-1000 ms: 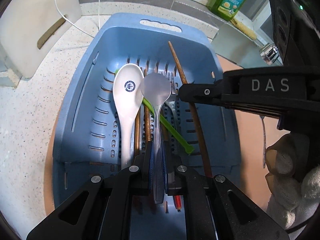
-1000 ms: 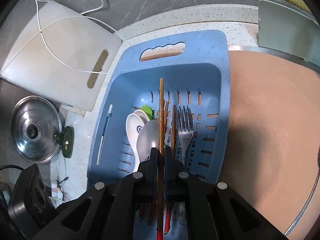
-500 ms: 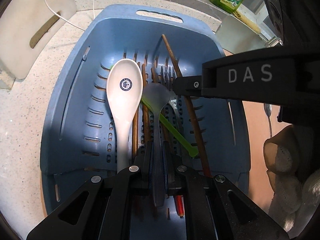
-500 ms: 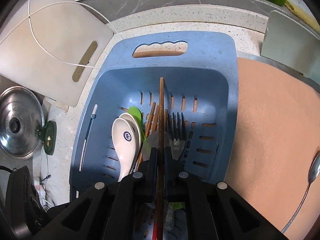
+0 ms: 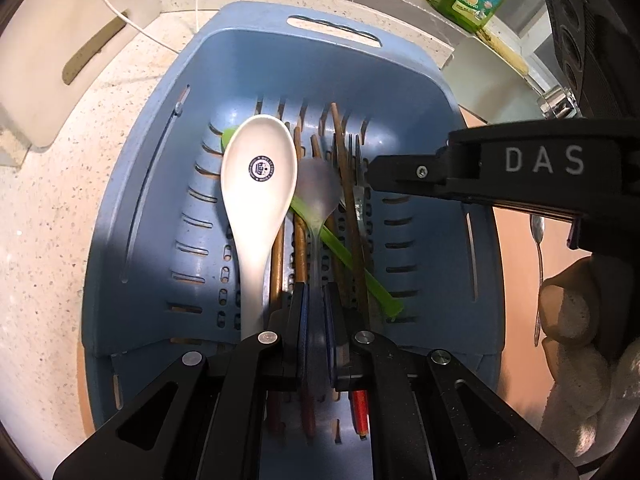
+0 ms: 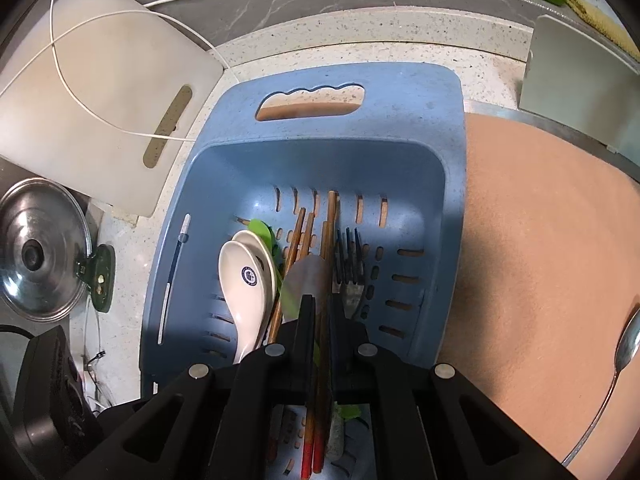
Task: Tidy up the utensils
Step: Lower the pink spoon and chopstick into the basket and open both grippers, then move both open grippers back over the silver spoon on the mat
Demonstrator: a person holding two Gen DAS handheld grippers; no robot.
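Pinching a light, slippery clear spoon [image 5: 318, 192] by its thin handle with left fingers [image 5: 306, 320]; squeezing stiff chopsticks [image 6: 329, 240] with right fingers [image 6: 306, 320].

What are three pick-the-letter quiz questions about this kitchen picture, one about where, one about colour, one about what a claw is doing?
1. Where is the white spoon?
A in the basket
B on the mat
C on the pot lid

2. What colour is the basket?
A red
B blue
C yellow

3. What is the left claw doing?
A open and empty
B shut on a fork
C shut on the clear spoon

Answers: 1 A, it lies among the chopsticks inside; 2 B, its walls are blue; 3 C, the spoon's handle runs between the pads.
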